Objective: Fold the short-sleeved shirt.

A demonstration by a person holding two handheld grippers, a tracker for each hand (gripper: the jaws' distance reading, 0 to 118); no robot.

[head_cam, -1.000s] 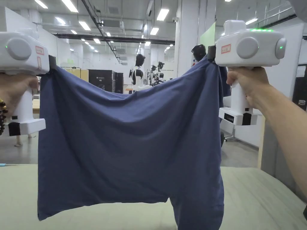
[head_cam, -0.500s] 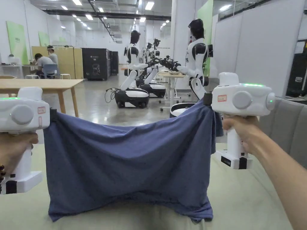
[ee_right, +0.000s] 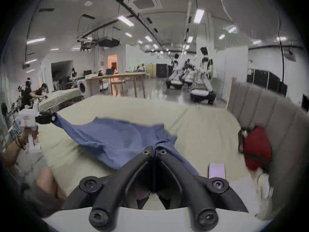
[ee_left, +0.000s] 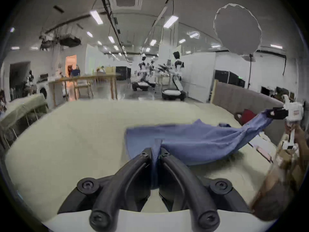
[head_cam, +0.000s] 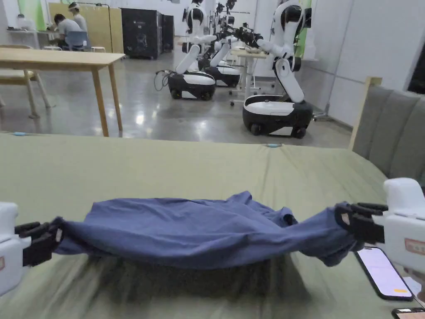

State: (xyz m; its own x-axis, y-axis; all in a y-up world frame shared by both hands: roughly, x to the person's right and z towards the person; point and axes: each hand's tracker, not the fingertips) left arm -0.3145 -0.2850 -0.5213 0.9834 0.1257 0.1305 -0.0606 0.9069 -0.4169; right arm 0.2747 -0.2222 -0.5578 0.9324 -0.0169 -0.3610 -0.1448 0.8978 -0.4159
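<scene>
Green bed [head_cam: 207, 174] is waiting; we are clamping both jaws on the blue shirt [head_cam: 186, 232], which is sagging and could bunch near the phone [head_cam: 384, 274].

A robotics lab — wheeled humanoid robots [head_cam: 277, 104], wooden worktable [head_cam: 62, 58], strip-lit open hall.

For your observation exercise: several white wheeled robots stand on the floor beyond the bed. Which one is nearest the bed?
The white wheeled robot with the black base on the right: it stands alone close behind the green bed, while the others cluster farther back.
</scene>
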